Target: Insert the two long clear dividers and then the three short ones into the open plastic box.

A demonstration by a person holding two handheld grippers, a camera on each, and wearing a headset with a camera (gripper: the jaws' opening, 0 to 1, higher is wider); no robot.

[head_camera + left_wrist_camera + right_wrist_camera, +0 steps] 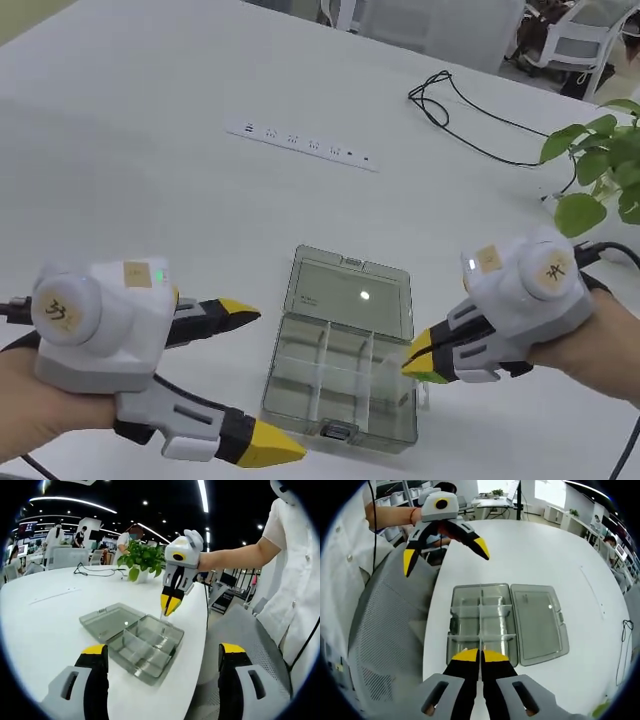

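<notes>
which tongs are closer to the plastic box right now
Right. The right tongs, shut on a clear divider, hang at the plastic box's right edge. The left tongs hover open off its left side, apart from it.

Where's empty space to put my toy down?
Bare table lies between the power strip and the plastic box, and left of the strip. It's crowded around the box, flanked by the left gripper and right gripper, and near the cable and plant.

Clear box — lid open, dividers inside
</notes>
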